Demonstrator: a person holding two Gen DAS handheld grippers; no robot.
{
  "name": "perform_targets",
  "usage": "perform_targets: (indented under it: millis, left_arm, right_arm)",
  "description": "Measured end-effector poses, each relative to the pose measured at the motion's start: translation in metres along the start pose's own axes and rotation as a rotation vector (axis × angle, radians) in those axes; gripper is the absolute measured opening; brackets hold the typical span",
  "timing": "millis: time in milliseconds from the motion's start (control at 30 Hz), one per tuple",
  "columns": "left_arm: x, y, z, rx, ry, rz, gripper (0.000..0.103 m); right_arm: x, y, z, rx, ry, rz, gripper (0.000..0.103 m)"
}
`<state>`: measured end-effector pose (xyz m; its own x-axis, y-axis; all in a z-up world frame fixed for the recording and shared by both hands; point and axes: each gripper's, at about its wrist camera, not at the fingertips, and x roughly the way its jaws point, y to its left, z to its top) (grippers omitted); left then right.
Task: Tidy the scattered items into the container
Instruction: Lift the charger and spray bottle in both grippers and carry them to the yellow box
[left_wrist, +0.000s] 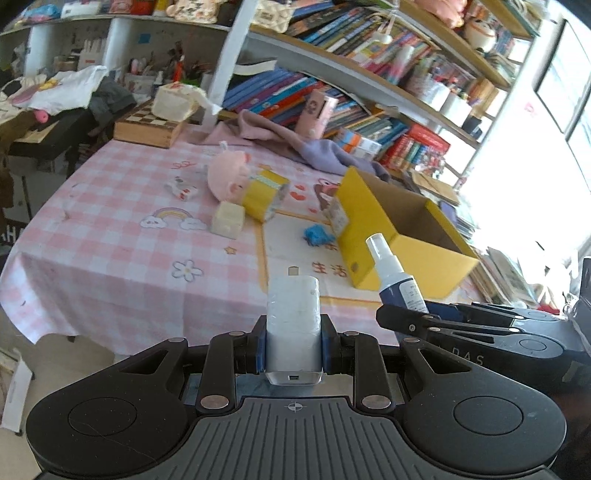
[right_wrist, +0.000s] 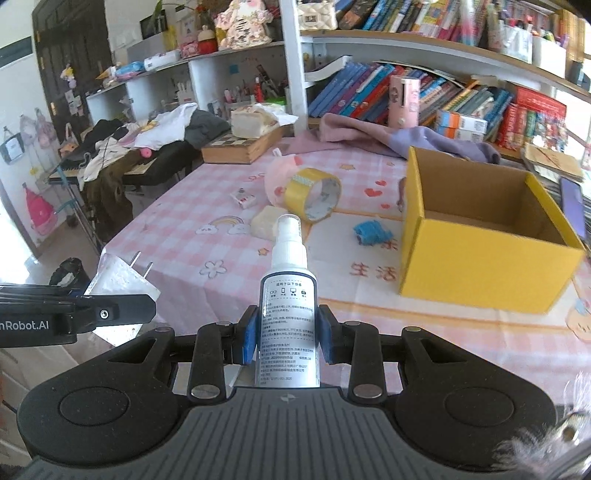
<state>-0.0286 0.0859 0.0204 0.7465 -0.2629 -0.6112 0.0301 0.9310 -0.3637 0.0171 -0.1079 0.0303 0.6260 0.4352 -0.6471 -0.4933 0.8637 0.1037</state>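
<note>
The left gripper has its two blue pads pressed on the sides of a white plug-in charger block, so the jaws are closed around it, and its prongs point forward above the near edge of the table. The right gripper grips in the same way a white spray bottle with a dark blue label, which stands upright between the pads with its nozzle on top. Both grippers hang side by side, near each other, in front of the pink checked tablecloth. The open yellow cardboard box stands on the right part of the table. Still lying on the cloth are a yellow roll of tape, a pink plush toy, a cream-coloured block, a small blue fuzzy object and a small red and white packet.
</note>
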Motion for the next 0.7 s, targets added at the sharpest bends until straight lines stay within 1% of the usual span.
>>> perform_targets:
  millis: [200, 400, 700]
  left_arm:
    - [-0.003, -0.016, -0.008, 0.035, 0.005, -0.049, 0.025]
    - [0.006, -0.033, -0.017, 0.074, 0.047, -0.118, 0.025]
    - [0.027, -0.063, -0.02, 0.153, 0.111, -0.22, 0.025]
  right_arm:
    - [-0.024, -0.006, -0.017, 0.036, -0.004, -0.063, 0.031]
    - [-0.043, -0.019, -0.035, 0.081, 0.01, -0.132, 0.031]
    - [-0.064, -0.041, -0.055, 0.171, 0.028, -0.239, 0.031]
